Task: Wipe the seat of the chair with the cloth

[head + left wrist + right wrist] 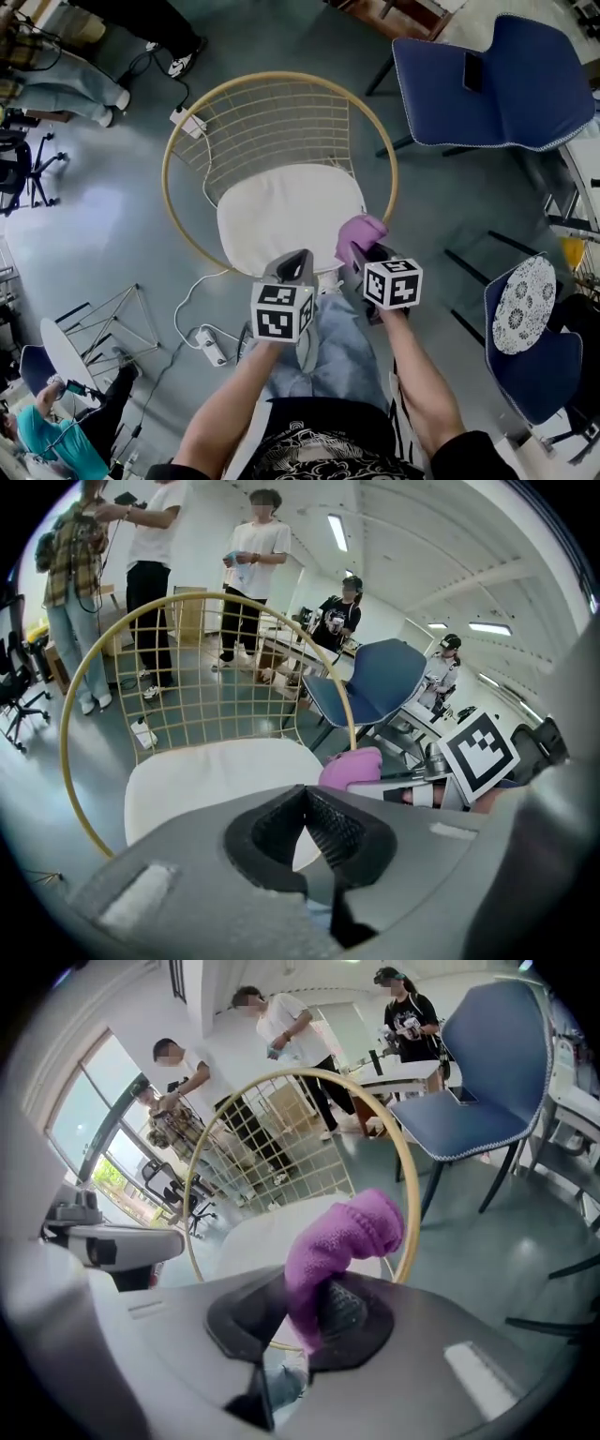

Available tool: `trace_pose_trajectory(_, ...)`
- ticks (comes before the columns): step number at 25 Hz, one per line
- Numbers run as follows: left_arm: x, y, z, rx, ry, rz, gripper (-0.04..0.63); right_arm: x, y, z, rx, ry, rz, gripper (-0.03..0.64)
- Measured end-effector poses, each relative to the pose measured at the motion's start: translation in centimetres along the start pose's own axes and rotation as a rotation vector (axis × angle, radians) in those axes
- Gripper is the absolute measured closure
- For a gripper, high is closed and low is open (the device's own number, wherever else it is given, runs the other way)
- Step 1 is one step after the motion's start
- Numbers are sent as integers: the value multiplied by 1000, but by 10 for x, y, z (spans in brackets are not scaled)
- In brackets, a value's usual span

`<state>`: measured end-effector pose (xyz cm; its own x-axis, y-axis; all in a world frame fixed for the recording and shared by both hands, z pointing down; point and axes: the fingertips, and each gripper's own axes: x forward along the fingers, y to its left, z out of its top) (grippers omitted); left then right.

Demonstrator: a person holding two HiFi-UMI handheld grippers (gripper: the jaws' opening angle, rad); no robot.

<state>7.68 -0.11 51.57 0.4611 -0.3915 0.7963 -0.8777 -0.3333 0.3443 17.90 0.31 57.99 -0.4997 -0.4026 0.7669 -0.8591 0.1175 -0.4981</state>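
Observation:
A round wire chair with a gold rim (pixel 169 155) holds a white seat cushion (pixel 281 211). My right gripper (pixel 361 255) is shut on a purple cloth (pixel 359 232), which hangs just off the cushion's near right edge. In the right gripper view the purple cloth (pixel 342 1241) sticks up from between the jaws of the right gripper (pixel 305 1321), with the cushion (pixel 253 1232) beyond. My left gripper (pixel 295 267) is shut on nothing at the cushion's near edge. In the left gripper view the left gripper (pixel 305 832) has its pads meeting, and the cushion (pixel 216 775) and cloth (pixel 352 766) lie ahead.
A blue chair (pixel 487 84) with a phone (pixel 472 70) on it stands at the back right. Another blue chair with a patterned round pad (pixel 523 305) is at the right. A power strip (pixel 211 345) and white cables lie on the floor at left. People stand beyond the chair (pixel 155 583).

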Motion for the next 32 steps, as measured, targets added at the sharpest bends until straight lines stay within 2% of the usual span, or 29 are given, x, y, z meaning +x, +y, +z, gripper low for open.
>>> trace_pose_trajectory(4,-28,-6,23,-28,-36,-3,598,-28,49,35,-69,-71,54,555)
trace_pose_trajectory(7,-35,-5,48,-13,-81,8,597,-41,78,72,-139,-149,98,555)
trace_pose_trajectory(13,-98,-6,99,13,-234,7,597,-92,162,130,-268,-291,154,555)
trace_pose_trajectory(16,-139,-7,118,45,-308,8,597,-115,207,145,-328,-344,162,557)
trace_pose_trajectory(20,-178,3,135,69,-380,15,598,-127,244,151,-388,-385,148,558)
trace_pose_trajectory(25,-199,7,146,80,-440,16,598,-134,259,151,-406,-412,135,558)
trace_pose_trajectory(32,-196,2,150,86,-451,12,598,-137,255,157,-406,-431,127,558)
